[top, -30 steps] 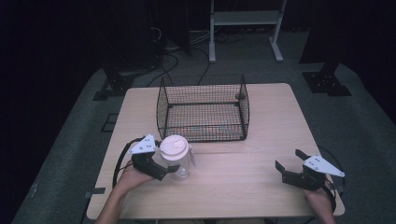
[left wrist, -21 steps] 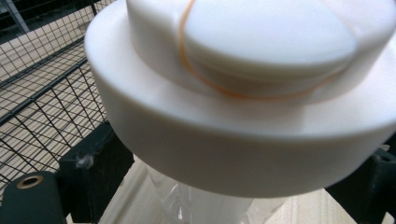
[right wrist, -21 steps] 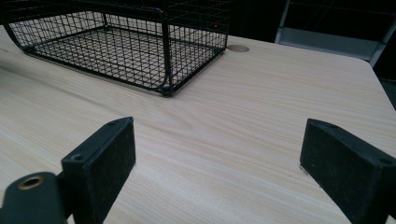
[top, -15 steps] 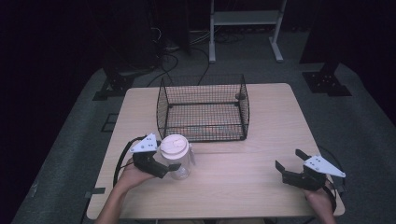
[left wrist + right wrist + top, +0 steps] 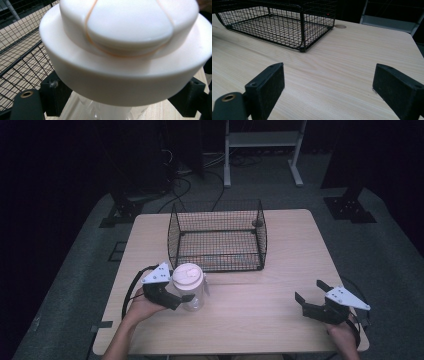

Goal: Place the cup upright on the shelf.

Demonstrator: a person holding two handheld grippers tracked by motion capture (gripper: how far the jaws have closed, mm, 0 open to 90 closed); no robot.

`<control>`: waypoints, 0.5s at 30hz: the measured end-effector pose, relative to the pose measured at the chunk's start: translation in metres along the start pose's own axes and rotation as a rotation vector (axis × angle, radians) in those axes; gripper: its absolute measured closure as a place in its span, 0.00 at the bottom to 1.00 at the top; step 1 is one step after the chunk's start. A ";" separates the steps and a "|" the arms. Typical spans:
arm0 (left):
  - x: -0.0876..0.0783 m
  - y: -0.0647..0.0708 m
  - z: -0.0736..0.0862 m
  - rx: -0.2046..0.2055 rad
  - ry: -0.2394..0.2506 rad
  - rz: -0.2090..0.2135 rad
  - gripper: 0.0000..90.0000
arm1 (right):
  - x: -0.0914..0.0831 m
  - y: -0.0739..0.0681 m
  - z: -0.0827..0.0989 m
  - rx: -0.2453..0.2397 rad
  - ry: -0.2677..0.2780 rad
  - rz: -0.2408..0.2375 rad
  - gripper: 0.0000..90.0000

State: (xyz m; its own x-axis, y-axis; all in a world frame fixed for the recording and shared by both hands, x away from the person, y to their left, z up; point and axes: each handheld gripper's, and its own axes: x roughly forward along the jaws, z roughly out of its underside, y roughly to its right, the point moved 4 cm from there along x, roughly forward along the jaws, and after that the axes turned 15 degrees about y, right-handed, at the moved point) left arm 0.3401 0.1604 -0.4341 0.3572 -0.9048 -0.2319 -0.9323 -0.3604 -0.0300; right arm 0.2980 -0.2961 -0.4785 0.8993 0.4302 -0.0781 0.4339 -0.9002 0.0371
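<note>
- The left gripper (image 5: 181, 297) lay near the table's front left, its hand (image 5: 142, 307) coming in from the bottom edge with the forearm angled up and to the right.
- Its jaws had just been closing and now pressed on the clear body of the bottle (image 5: 190, 290), one on each side below the wide white lid (image 5: 125, 50).
- The bottle stood upright on the table (image 5: 260, 315), just in front of the basket's (image 5: 217, 237) front left corner.
- The right gripper (image 5: 311, 297) rested low at the front right, well apart from the bottle, its jaws pointing left and slightly toward the basket.
- Its jaws stood wide apart with bare wood between them; it held nothing.
- The right hand (image 5: 345, 332) gripped it from behind at the table's edge, a cable looping beside the wrist.
- The table was pale wood with rounded corners; a black wire basket sat at its middle back, open at the top.
- A small round disc (image 5: 340, 26) was set in the tabletop just beyond the basket.
- The room was dark, with grey floor, loose cables, black stand feet and a white frame (image 5: 262, 150) behind the table.
</note>
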 end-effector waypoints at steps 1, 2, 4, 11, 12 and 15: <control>0.000 0.000 -0.001 0.003 -0.004 0.001 0.18 | 0.000 0.000 0.000 0.000 0.000 0.000 0.11; 0.000 0.000 -0.001 0.003 -0.004 0.001 0.18 | 0.000 0.000 0.000 0.000 0.000 0.000 0.11; 0.001 0.001 -0.002 0.006 -0.015 0.000 0.18 | 0.000 0.000 0.000 -0.002 -0.001 -0.002 0.11; 0.002 0.002 -0.004 0.020 -0.032 0.004 0.18 | -0.001 0.000 0.000 0.000 -0.001 -0.001 0.11; 0.002 0.002 -0.004 0.020 -0.032 0.004 0.18 | -0.001 0.000 0.000 0.000 -0.001 -0.001 0.11; 0.000 0.002 -0.006 0.011 -0.020 0.008 0.18 | -0.001 0.000 0.000 0.000 -0.001 -0.001 0.11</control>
State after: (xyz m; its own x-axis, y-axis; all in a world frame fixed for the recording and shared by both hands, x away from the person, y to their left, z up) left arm 0.3384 0.1580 -0.4287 0.3488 -0.9029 -0.2512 -0.9357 -0.3507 -0.0388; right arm 0.2974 -0.2968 -0.4785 0.8989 0.4311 -0.0788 0.4348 -0.8998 0.0366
